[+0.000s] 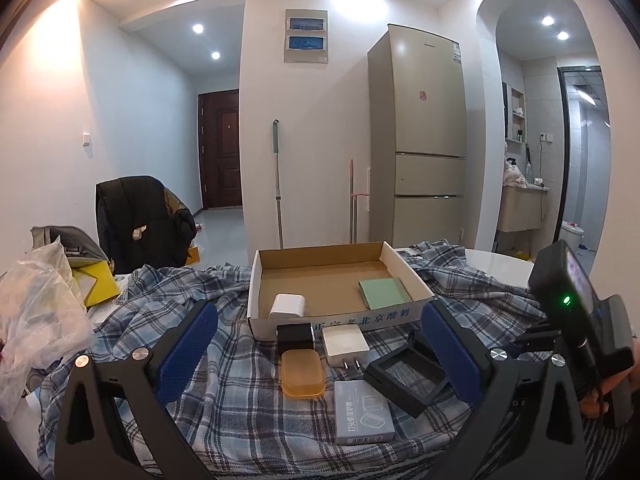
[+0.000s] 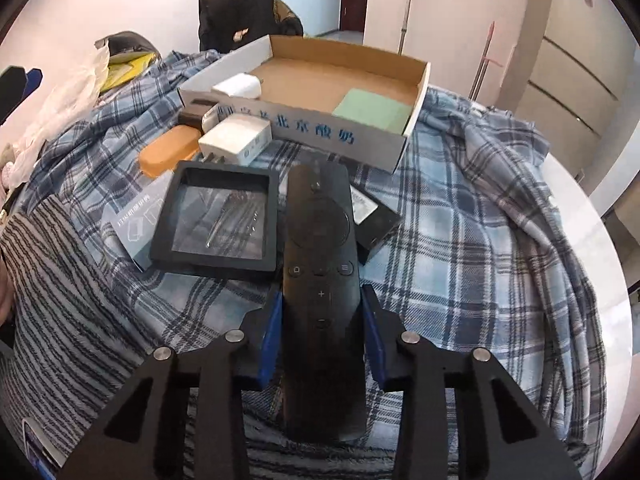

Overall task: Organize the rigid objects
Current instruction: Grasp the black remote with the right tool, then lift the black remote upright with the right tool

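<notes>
Right gripper (image 2: 322, 336) fingers clenched on black remote (image 2: 320, 264), lower centre of frame, above plaid cloth (image 2: 480, 240). Left gripper (image 1: 320, 344) fingers spread wide, gripping nothing. Cardboard box (image 1: 256, 280) centre frame held white charger (image 1: 287, 305), green pad (image 1: 384, 293).

Left wrist view: low, level, facing cardboard box (image 1: 340, 276) and fridge. Right wrist view: steeper, closer, downward. Box (image 2: 316, 92) shared.
</notes>
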Tool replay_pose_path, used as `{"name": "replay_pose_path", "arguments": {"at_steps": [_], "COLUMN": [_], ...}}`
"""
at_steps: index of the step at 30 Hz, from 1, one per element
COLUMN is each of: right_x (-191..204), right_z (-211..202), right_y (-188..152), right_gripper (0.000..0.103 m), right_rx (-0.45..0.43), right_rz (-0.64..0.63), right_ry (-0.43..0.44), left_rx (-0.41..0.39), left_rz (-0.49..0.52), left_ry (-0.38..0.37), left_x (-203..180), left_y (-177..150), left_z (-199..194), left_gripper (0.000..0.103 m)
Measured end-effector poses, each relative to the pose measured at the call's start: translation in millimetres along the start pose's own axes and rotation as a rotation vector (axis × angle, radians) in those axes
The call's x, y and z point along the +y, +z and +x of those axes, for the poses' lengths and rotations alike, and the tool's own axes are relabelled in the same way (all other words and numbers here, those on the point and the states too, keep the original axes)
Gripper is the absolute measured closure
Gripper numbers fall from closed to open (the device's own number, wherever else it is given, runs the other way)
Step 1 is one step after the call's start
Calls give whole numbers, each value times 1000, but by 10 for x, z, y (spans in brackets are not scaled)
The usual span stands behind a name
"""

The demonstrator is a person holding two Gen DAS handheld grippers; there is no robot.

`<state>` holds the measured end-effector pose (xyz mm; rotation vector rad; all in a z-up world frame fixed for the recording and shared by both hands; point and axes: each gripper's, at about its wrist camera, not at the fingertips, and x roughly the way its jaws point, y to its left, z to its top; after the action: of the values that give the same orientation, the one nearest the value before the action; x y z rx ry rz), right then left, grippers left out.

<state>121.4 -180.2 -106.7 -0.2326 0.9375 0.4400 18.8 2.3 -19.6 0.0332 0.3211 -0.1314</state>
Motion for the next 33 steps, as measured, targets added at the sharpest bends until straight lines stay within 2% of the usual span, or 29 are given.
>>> {"name": "replay_pose_path", "arguments": {"at_steps": [3,7,10,15,16,18,21,25,30,33], "right_x": [2,27,145,457,516,574,560,466,36,-123], "right_z": [-1,22,-35,-51,-29,58,159,96,-92,-116], "right_y": [14,25,22,-20,-28,-33,-39,-8,117,125], "right_gripper": [68,66,54,54,57,70,72,73,78,79], "right_rx": [0,7,-27,-56,-52,-16,28,20,16,18], "right_rz": [0,-9,-63,-225,-256,-294,-311,-264,-9,75], "right_ry": [29,2,-90,-309,-344,-390,-440,-382,-156,-53], "left_rx": [-2,0,-1,5,5,5,7,6,1,4], "left_rz": [7,6,6,6,3,-4,-10,-8,-4,2], "left_ry": [-2,-2,-2,2,2,3,7,5,1,-4], "left_x": [-15,-17,-18,-17,-12,4,11,7,19,11], "left_y": [-4,-7,-6,-20,-20,-20,-17,-16,-1,2], "left_z": [-4,2,4,14,14,11,14,11,0,0], "left_gripper": [0,0,0,0,0,0,0,0,0,0]}}
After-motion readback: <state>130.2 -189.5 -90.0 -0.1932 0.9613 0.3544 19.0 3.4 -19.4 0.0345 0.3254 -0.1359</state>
